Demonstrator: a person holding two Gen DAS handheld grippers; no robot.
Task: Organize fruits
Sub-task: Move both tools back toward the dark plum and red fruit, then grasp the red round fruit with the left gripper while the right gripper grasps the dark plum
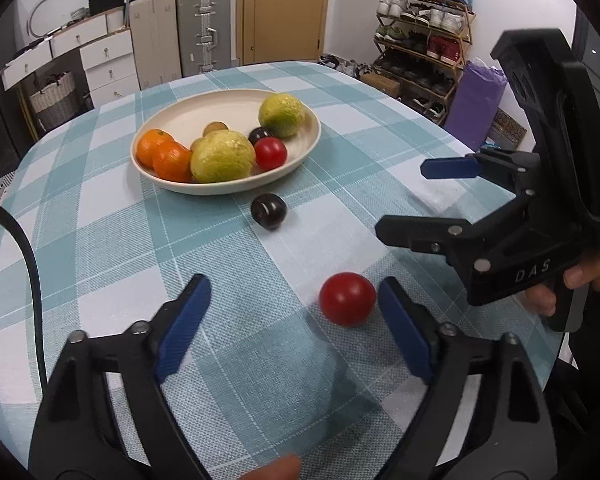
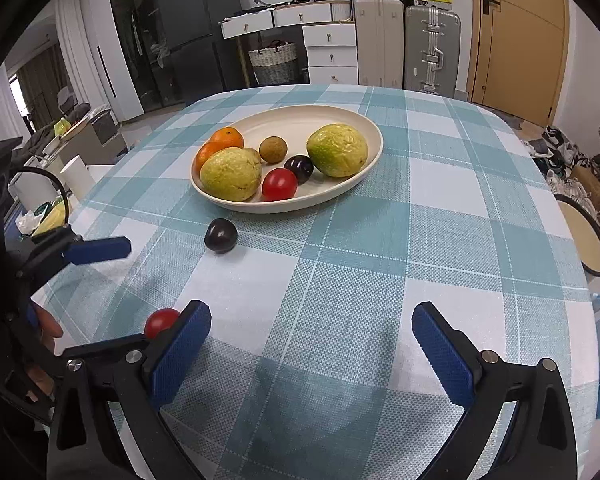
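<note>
Lying on the checked cloth of the surface (image 1: 100, 240), a red tomato (image 1: 347, 299) sits between the blue pads of the left tongs (image 1: 294, 326), close beside the pad on the right side of the view; the other pad stands well off, so the jaws are apart and nothing is clamped. A dark plum (image 1: 269, 211) rests on the cloth farther on, just short of the cream oval plate (image 1: 220, 106). In the plate lie two oranges (image 1: 164, 154), two yellow-green guavas (image 1: 222, 156), a small brown fruit (image 1: 215, 128), a second dark plum (image 1: 259, 134) and a second red tomato (image 1: 270, 153). The right tongs (image 2: 311, 350) hang over bare cloth with jaws wide apart and empty.
</note>
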